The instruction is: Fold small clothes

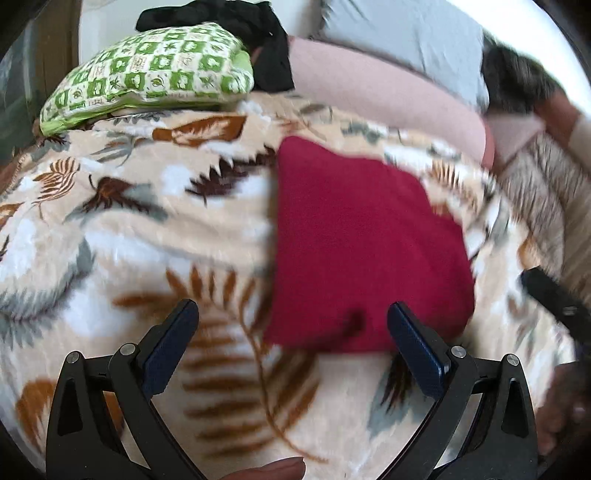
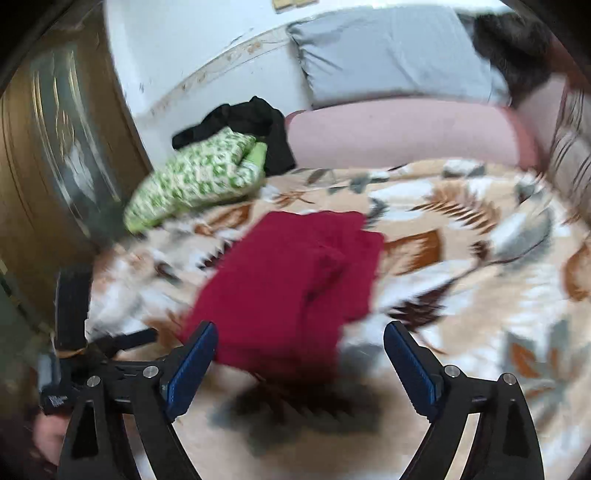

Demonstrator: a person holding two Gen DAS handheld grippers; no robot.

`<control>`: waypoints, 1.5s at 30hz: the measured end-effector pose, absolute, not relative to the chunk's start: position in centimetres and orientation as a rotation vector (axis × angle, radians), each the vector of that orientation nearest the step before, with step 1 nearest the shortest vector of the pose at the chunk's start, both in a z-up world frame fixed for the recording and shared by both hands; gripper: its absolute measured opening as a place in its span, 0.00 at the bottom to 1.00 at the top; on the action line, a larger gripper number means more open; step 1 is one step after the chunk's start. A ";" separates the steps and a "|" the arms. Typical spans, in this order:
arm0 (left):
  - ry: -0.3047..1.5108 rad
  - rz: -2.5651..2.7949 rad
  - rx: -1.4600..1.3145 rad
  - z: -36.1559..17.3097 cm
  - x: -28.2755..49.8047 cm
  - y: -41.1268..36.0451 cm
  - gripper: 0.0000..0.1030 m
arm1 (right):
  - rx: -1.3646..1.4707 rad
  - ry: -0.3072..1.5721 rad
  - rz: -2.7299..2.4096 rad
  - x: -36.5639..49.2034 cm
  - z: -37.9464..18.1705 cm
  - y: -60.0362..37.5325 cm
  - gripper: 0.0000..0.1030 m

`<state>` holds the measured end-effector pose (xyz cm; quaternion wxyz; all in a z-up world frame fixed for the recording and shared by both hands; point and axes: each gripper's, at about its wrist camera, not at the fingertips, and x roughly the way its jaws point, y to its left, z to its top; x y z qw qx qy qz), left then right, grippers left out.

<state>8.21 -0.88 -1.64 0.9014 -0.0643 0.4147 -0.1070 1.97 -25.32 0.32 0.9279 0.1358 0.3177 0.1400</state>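
Blur smears both wrist views, so the fabric edges and the leaf print are soft and hard to read. A dark-haired shape at the far right edge is cut off and unclear. The left gripper (image 1: 293, 325) has its jaws spread wide with nothing between the blue pads; the right gripper (image 2: 299, 345) is likewise wide apart and empty. The folded dark red knit garment (image 1: 365, 251) lies flat on the beige fleece blanket with brown and grey leaves (image 1: 147, 229), just beyond both grippers' fingertips, touched by neither. Farther back sit a green-and-white checked cushion (image 1: 155, 70), a crumpled black cloth (image 1: 240, 22), a pale pink bolster (image 1: 388, 96) and a grey pillow (image 1: 406, 33).
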 end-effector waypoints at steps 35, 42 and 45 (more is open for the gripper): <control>1.026 -0.677 -0.557 -6.9 21.0 -1.0 0.72 | 0.561 0.822 0.478 16.5 -8.6 -28.2 0.63; 0.914 -0.663 -0.429 -2.8 19.4 -2.1 0.63 | 0.442 0.722 0.473 15.8 -4.7 -27.3 0.41; 0.824 -0.693 -0.414 -1.0 19.7 -3.4 0.68 | 0.397 0.633 0.475 15.1 -2.0 -27.6 0.41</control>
